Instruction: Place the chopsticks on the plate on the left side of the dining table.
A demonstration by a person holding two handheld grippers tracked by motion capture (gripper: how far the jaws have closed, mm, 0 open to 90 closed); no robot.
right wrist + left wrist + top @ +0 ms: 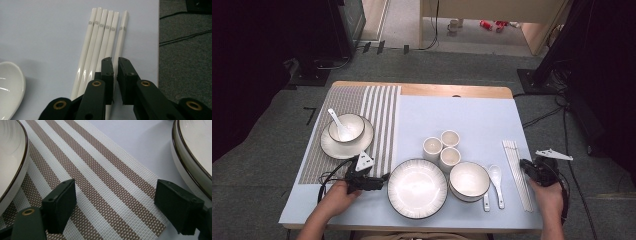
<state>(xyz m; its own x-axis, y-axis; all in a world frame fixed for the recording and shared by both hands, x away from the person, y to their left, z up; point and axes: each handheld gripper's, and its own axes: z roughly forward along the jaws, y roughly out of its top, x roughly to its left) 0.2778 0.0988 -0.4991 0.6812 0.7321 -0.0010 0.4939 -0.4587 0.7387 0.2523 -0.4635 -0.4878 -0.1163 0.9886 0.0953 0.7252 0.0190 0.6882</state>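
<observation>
1. White glossy chopsticks (100,42) lay side by side at the right edge of the pale blue table cover (472,120), just beside a white ceramic spoon (496,176).
2. Right gripper (115,62) stood clenched on one chopstick of the row, its jaws nearly together, probably to separate it.
3. Left gripper (115,200) rested released over the brown-and-white striped woven placemat (100,182), between two dark-rimmed white plates (190,152), holding nothing.

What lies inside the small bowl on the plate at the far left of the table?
A white spoon rests in the small bowl, its handle sticking out over the rim toward the far left. The plate underneath shows just as a ring; its middle is covered.
</observation>
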